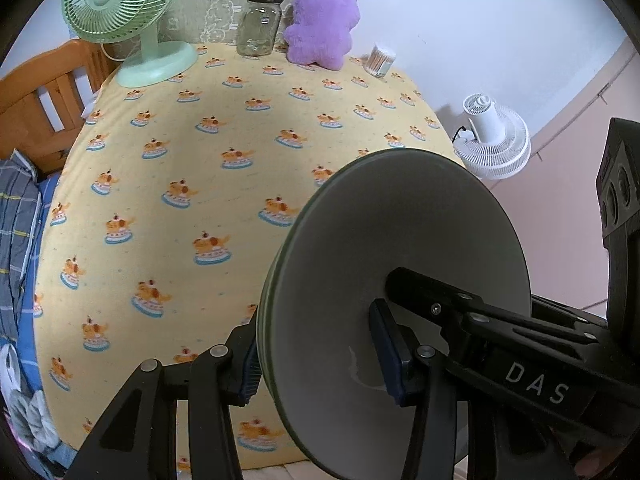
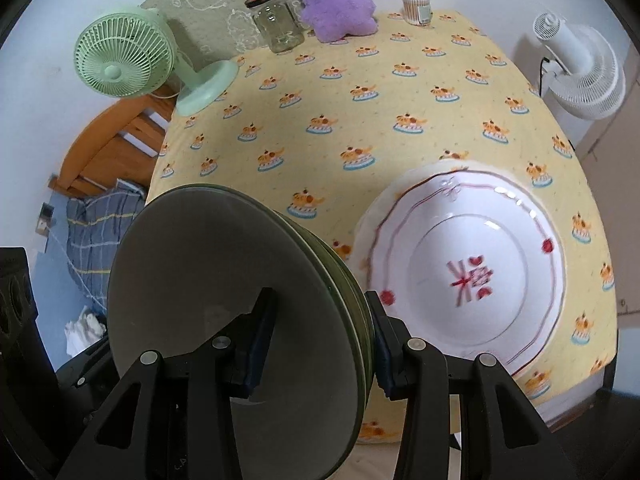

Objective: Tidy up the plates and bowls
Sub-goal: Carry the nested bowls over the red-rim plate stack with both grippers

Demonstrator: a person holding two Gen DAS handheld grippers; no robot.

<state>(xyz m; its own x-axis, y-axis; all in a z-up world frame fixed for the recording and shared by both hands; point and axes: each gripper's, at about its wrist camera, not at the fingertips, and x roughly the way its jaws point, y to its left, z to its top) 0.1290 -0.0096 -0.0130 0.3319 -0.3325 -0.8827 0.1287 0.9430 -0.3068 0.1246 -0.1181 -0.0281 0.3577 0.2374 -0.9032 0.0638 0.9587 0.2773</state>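
Note:
A stack of nested grey bowls with green outsides (image 1: 400, 240) hangs tilted above the near part of the table, held from two sides. My left gripper (image 1: 320, 360) is shut on its near rim, one pad inside and one outside. A finger of my right gripper (image 1: 424, 292) reaches into the top bowl from the right. In the right wrist view the bowl stack (image 2: 224, 264) sits between the pads of my right gripper (image 2: 318, 344), which is shut on its rim. A white plate with red markings (image 2: 468, 272) lies flat on the table to the right of the stack.
The table wears a yellow patterned cloth (image 1: 180, 152). Along its far edge stand a green fan (image 1: 120, 4), a glass jar (image 1: 260, 24), a purple plush toy (image 1: 324, 20) and a box of cotton swabs (image 1: 382, 58). A white fan (image 1: 492, 140) stands off the right side; a wooden frame (image 1: 44, 96) and plaid bedding (image 1: 16, 216) are left.

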